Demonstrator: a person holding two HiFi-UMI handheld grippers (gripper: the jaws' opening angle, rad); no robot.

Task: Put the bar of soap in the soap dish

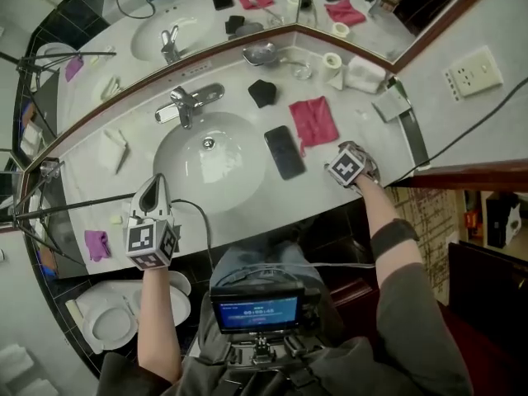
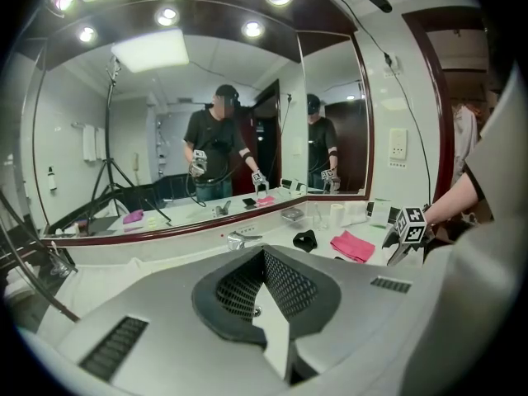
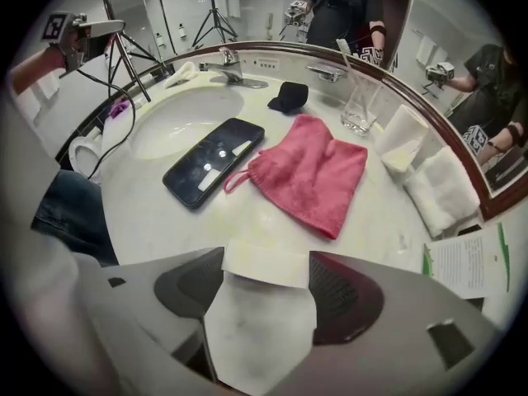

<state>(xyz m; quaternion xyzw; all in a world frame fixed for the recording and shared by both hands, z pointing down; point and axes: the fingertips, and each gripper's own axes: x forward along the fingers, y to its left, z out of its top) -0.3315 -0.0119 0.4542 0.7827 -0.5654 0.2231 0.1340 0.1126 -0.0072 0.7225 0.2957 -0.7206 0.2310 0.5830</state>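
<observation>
The right tongs [image 3: 266,254] point steeply down at the counter [image 3: 157,221] and grasp the bar of soap [image 3: 264,269]. The pale cream bar lies crosswise at their tips, with one end against each pad. The left tongs [image 2: 266,256] are clenched with nothing between them, and the basin [image 1: 186,184] lies just ahead of their tips.

There is one bar of soap and one soap dish [image 3: 328,72]. The dish is a shallow metal one, well ahead of the right tongs by the mirror and far apart from the soap.

Just ahead of the right tongs' tips lies one pink cloth [image 3: 309,172]. One black phone [image 3: 213,162] lies beside it, ahead and to the left. Farther ahead sits one small black object [image 3: 289,97], with one clear glass [image 3: 360,110] ahead and to the right. Two white bundles [image 3: 445,190] of cloth or paper lie off to the right. One printed sheet [image 3: 466,262] lies close on the right. One tap [image 3: 231,73] stands far ahead on the left.
</observation>
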